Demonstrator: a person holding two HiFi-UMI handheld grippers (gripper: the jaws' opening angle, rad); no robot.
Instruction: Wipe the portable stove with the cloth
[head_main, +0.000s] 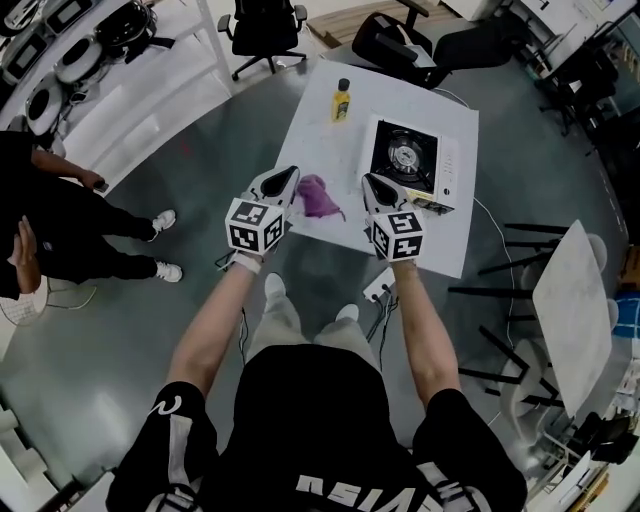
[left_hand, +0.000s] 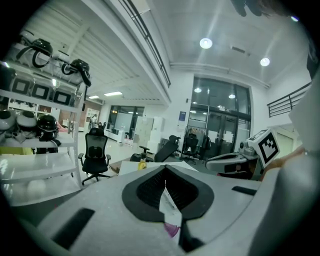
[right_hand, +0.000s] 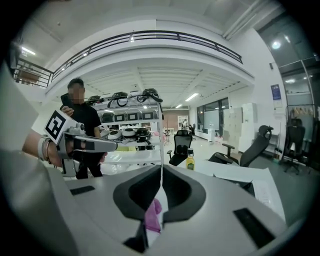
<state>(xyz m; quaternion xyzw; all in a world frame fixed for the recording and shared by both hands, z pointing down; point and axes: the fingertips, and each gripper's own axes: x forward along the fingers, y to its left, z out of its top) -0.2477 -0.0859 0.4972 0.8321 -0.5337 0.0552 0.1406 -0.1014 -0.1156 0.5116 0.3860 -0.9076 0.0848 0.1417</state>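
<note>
**— Grey floor, office chairs all round, one white worktop (head_main: 330, 115) ahead of us. Where do we stand?**

— We hold nothing yet. The cloth (head_main: 318, 196), purple and bunched, lies on the worktop near its front edge. The stove (head_main: 410, 158) sits to the right of it, apart from it, burner up. A bottle (head_main: 342, 101) stands well behind.

**— And our claws?**

— The left claw (head_main: 287, 176) has its jaws together with nothing between them. The right claw (head_main: 372, 182) is closed and empty too. They hang on either side of the cloth, and each gripper view shows a bit of purple below the tips.

**— So we pick up the cloth first?**

— We judge so. One claw has to spread its jaws before it goes down, or the tips will only push the bunch along.

**— Where should we bite?**

— On the thick middle fold, not a loose corner. That way a pad of cloth hangs under the tips to wipe with. We should come in low and close firmly.

**— Anything to watch?**

— The stove looks light and may slide when we rub it, so we keep the other claw free to steady it. The burner grate could also snag the cloth.
</note>
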